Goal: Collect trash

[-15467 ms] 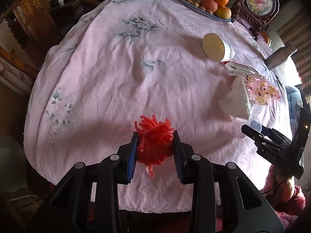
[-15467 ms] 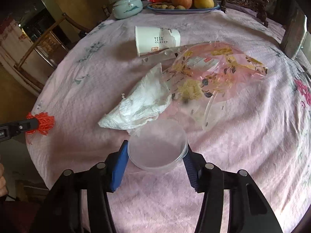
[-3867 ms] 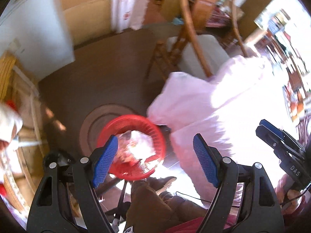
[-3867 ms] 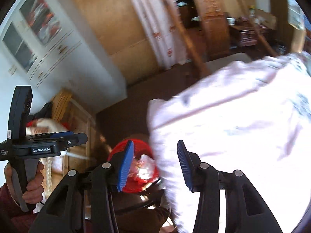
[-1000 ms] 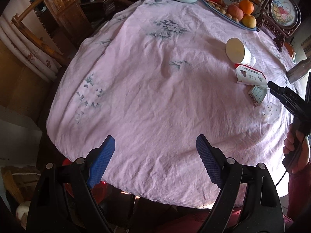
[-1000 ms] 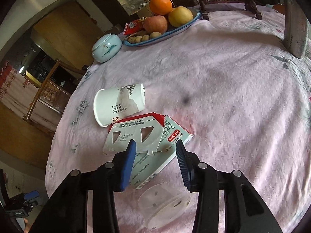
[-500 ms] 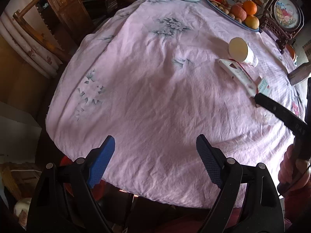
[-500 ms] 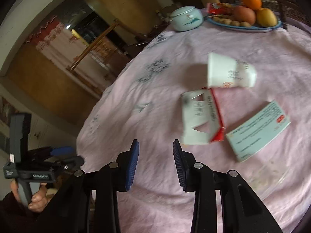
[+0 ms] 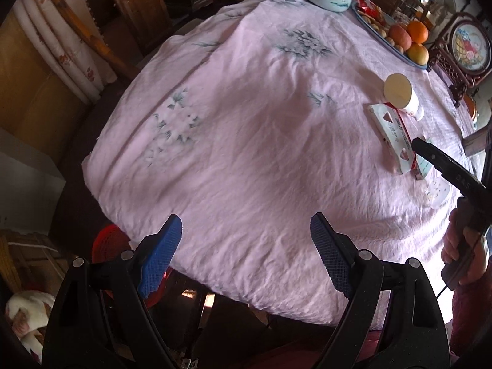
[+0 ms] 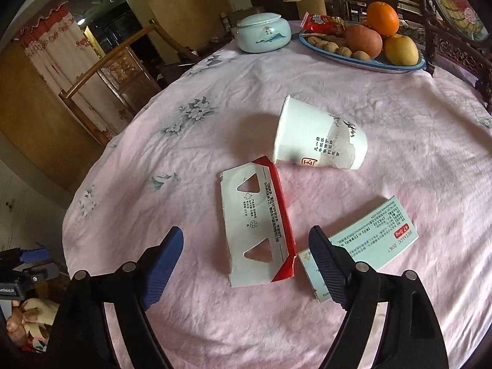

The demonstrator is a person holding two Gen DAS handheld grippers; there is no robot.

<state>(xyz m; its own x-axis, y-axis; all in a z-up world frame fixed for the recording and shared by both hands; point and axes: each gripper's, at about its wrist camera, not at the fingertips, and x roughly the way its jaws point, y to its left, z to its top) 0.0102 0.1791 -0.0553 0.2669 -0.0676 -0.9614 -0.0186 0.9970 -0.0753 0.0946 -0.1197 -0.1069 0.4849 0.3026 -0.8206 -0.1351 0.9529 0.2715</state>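
Three pieces of trash lie on the pink-clothed surface [image 10: 399, 117]: one paper cup [image 10: 319, 136] tipped on its side, one flattened red-and-white carton [image 10: 256, 224] touching its rim, and one pale leaflet [image 10: 369, 240] just beside the carton. A clear lid [image 9: 438, 195] sits near the edge in the left view. The right gripper [image 10: 246, 246] hovers over the carton, jaws wide apart and empty. The left gripper [image 9: 244, 246] hangs at the near edge, jaws also spread and empty. One red bin [image 9: 107, 243] sits on the floor below. One fruit plate [image 10: 396, 66] and one lidded jar [image 10: 263, 32] stand at the far side.
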